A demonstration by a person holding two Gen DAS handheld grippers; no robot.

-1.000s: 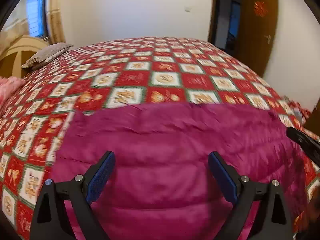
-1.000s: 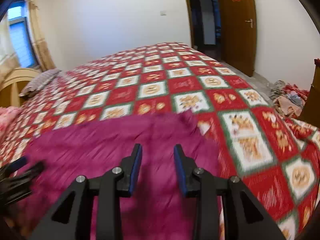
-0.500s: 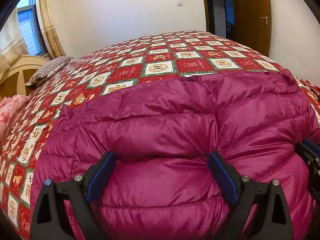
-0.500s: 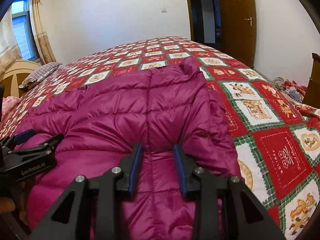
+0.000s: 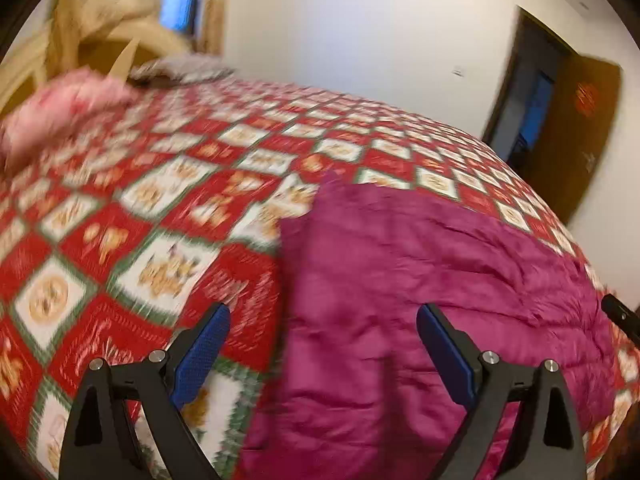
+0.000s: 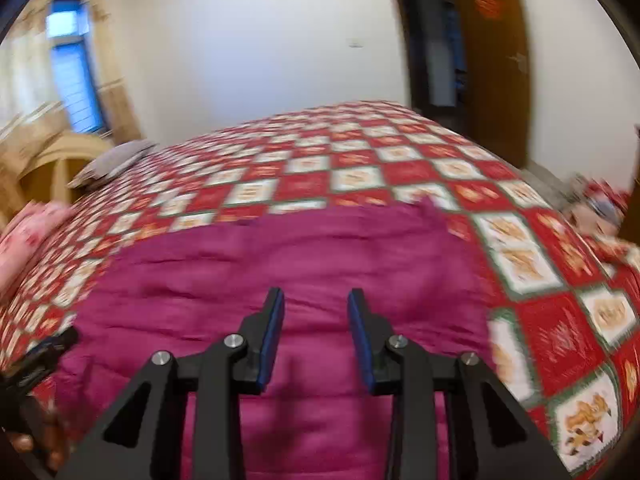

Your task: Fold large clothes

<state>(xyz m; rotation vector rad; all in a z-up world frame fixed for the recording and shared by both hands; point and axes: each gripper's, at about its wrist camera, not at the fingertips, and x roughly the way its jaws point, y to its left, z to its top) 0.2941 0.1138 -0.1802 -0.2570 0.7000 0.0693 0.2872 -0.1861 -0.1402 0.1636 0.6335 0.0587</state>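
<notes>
Left tool [image 5: 323, 354] of mine spread wide, blue ribbed pads gripping nothing, hovering over left edge of magenta puffer jacket [image 5: 432, 280]. Right tool [image 6: 316, 336] of mine narrowly parted, flat blue pads [image 6: 362, 336] empty, above jacket middle. Jacket: quilted, shiny, puffy, lying flat on bed's near side. Bedspread [image 6: 552, 320]: red and cream checked squares, green borders, bear prints. Pink pillow [image 5: 60, 112] at headboard end. Both views motion-blurred.
</notes>
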